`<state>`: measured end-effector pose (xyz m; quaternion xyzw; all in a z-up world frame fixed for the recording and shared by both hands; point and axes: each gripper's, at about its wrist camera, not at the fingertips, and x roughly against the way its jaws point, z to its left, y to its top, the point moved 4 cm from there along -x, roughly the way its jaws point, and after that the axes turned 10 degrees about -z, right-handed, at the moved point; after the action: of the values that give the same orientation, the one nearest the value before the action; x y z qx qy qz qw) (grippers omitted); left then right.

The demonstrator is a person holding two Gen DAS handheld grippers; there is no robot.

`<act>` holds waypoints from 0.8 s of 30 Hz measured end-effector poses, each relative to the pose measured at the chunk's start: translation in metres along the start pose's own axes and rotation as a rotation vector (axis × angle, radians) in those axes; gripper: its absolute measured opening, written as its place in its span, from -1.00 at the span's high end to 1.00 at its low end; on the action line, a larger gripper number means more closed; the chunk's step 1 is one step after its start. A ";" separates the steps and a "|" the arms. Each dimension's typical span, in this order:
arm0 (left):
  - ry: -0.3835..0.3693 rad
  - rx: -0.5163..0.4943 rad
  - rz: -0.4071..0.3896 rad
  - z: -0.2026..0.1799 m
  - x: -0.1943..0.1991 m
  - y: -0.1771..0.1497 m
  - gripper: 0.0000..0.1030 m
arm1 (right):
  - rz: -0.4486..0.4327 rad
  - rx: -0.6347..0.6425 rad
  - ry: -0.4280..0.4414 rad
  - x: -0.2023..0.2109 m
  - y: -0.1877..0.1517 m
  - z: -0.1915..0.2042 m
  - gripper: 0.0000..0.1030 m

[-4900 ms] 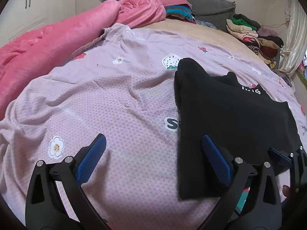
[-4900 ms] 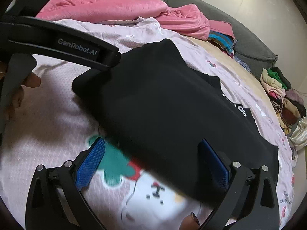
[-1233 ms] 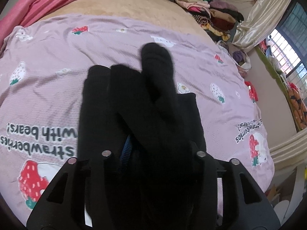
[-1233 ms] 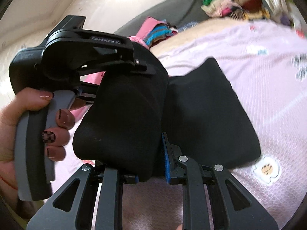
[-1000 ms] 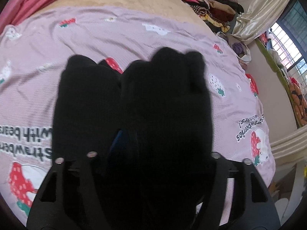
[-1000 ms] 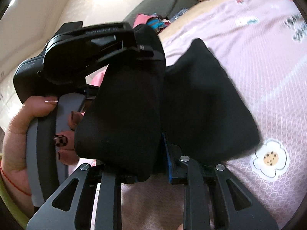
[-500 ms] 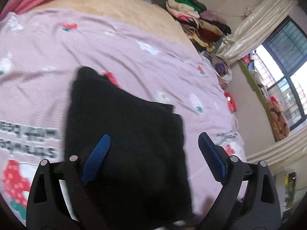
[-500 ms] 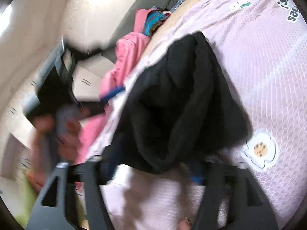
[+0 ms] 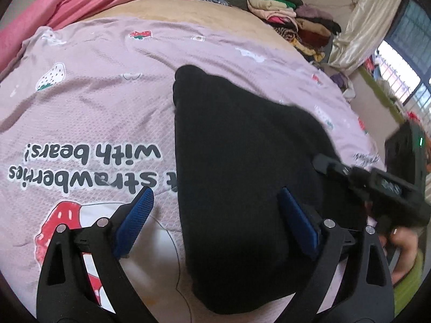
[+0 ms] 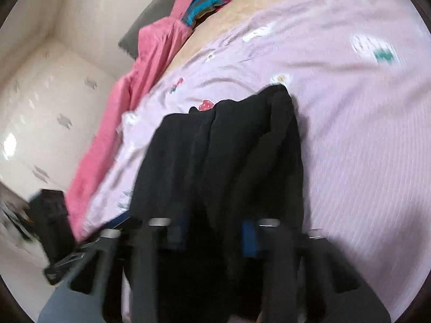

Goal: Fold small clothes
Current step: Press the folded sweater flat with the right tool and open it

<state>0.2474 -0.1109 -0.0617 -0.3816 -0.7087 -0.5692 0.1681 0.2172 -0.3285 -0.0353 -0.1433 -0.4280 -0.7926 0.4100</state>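
Note:
A black garment [image 9: 242, 167] lies folded on the lilac strawberry-print bedsheet [image 9: 89, 94]. My left gripper [image 9: 214, 196] hovers over its near left edge, open, its blue pads [image 9: 136, 215] touching nothing. In the blurred right wrist view the same black garment [image 10: 229, 161] runs down into my right gripper [image 10: 212, 232]. Its jaws are closing, and the cloth bunches between the narrowed blue pads [image 10: 249, 238]. From the left wrist view, the right gripper [image 9: 323, 161] reaches the garment's right edge, with a hand [image 9: 401, 245] on its grip.
A pink blanket [image 9: 67, 2] lies bunched at the far left of the bed. Stacks of folded clothes [image 9: 291, 16] line the far right edge beside a curtain [image 9: 361, 18] and window. A grey headboard cushion [image 10: 161, 8] sits at the back.
My left gripper let go of the black garment and opened wide; the cloth dropped flat onto the sheet. The right gripper's jaws spread, then narrowed on the cloth as it swung right.

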 end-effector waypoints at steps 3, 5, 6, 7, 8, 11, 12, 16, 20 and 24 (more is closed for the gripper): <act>0.012 -0.012 -0.009 -0.002 -0.002 -0.001 -0.69 | -0.036 0.134 -0.017 0.001 0.017 0.016 0.60; 0.012 -0.012 -0.030 -0.004 0.003 0.000 -0.69 | -0.096 0.259 -0.007 0.010 0.026 0.035 0.61; 0.002 -0.005 -0.037 -0.004 0.006 0.000 -0.69 | -0.123 0.313 -0.011 0.013 0.029 0.041 0.61; -0.006 0.001 -0.041 -0.005 0.008 0.000 -0.69 | -0.151 0.371 -0.019 0.017 0.029 0.043 0.61; -0.010 0.000 -0.044 -0.006 0.009 -0.001 -0.69 | -0.158 0.400 -0.027 0.016 0.028 0.043 0.61; -0.007 -0.028 -0.030 -0.010 0.007 -0.005 -0.69 | -0.097 0.384 -0.105 -0.005 0.022 0.018 0.61; -0.015 -0.027 -0.024 -0.011 0.005 -0.008 -0.69 | -0.073 0.351 -0.121 -0.011 0.018 0.007 0.60; -0.028 -0.037 -0.016 -0.017 0.003 -0.013 -0.69 | -0.048 0.206 -0.103 -0.017 0.010 -0.022 0.57; -0.027 -0.043 -0.012 -0.020 0.002 -0.015 -0.69 | -0.058 0.107 -0.080 -0.018 0.009 -0.035 0.53; -0.025 -0.041 -0.013 -0.020 0.004 -0.015 -0.69 | -0.068 0.081 -0.103 -0.016 0.012 -0.032 0.41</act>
<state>0.2304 -0.1291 -0.0635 -0.3876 -0.7014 -0.5797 0.1478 0.2406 -0.3493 -0.0566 -0.1524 -0.4848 -0.7796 0.3659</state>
